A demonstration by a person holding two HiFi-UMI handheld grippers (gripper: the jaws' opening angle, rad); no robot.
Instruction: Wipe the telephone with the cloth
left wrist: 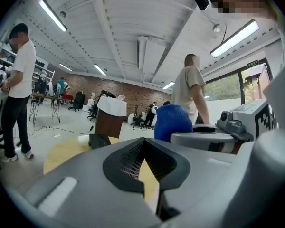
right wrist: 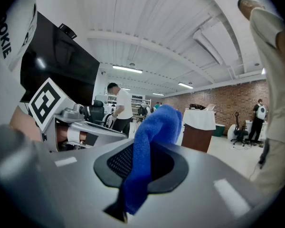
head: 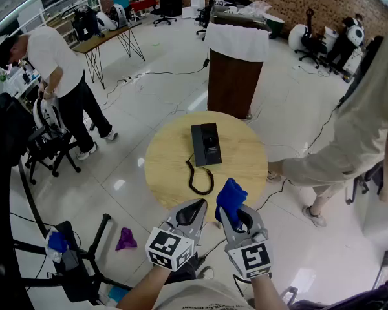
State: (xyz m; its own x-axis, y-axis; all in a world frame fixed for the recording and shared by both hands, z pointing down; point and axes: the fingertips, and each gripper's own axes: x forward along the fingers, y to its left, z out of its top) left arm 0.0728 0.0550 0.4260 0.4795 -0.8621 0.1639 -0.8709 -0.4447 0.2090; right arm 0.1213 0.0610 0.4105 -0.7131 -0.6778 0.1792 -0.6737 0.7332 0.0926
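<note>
Nearest the head camera, the left gripper [head: 193,213] and the right gripper [head: 235,217] are held side by side at the near edge of the round light-wood table [head: 165,166].

**Gripper state**
- Left gripper: jaws pressed together, nothing between the pads.
- Right gripper: jaws clamped on the blue terry cloth [head: 231,196]. The cloth stands up in a bunch above the jaw tips, and a short tail hangs behind the pads.

**Task object**
- The flat black desk telephone [head: 206,144] lies on the table beyond its centre.
- Its black coiled cord [head: 198,176] loops on the side facing the grippers.
- The cloth is well apart from the telephone, with bare tabletop and the cord between them.

**Progress**
- Done: the cloth is secured in the right gripper.
- Not yet done: no contact between cloth and telephone, so the wiping itself appears wholly outstanding.
- Judged remaining: carry the cloth forward over the cord, press it onto the telephone and stroke across its surface. The empty left gripper is free to steady the unit.
</note>
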